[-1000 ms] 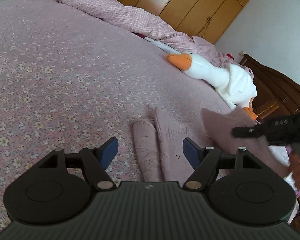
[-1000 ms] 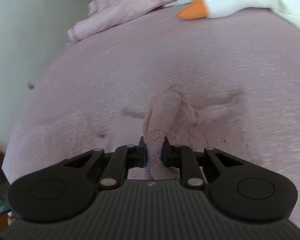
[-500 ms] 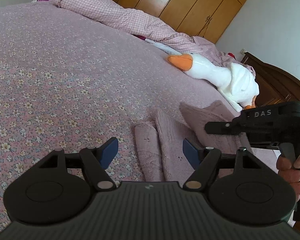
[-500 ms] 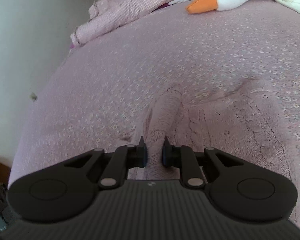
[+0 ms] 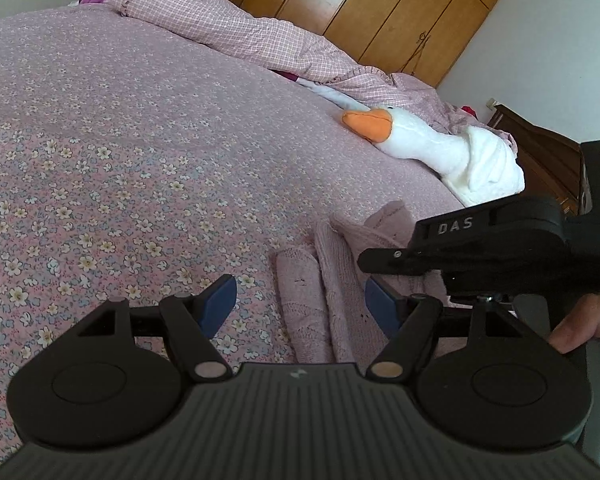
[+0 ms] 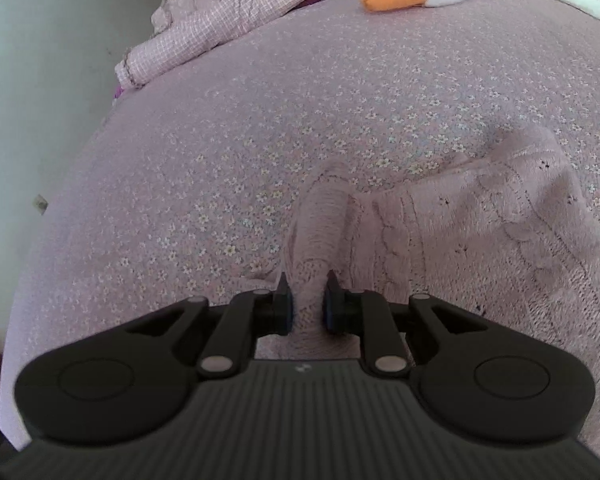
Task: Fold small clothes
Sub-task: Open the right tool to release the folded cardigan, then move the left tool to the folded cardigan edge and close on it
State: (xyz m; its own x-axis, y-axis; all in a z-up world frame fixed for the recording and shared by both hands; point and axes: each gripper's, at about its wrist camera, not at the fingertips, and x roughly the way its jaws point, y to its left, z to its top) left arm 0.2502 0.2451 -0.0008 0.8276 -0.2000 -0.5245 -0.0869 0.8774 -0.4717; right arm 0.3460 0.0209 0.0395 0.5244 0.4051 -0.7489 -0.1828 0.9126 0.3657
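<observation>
**Right gripper brings the knit fold across while the left waits open**

Since a second ago the right gripper (image 6: 307, 298) has swung in over the pink knit garment (image 6: 480, 232), so that in the left wrist view its black body now covers much of the cloth's right part, where before it stood off at the edge. The garment has spread flatter on the floral bedspread (image 5: 120, 160).

Only the left wrist view shows the right gripper from outside, with a hand (image 5: 584, 330) on its grip, lettering "DAS" on its side, and the wooden wardrobe (image 5: 380, 4) behind. Only the right wrist view shows the garment's broad cable-knit panel reaching to the right and the narrow sleeve-like strip running up toward the pads. Both views take in the plush goose (image 5: 428, 144) and the checked quilt (image 5: 240, 28) at the far side of the bed.

The left gripper (image 5: 300, 308) has its blue pads wide apart, holding nothing, the folded edge of the garment lying between and beyond them. The right gripper's fingers are drawn close, pinching a fold of the knit between the pads.
</observation>
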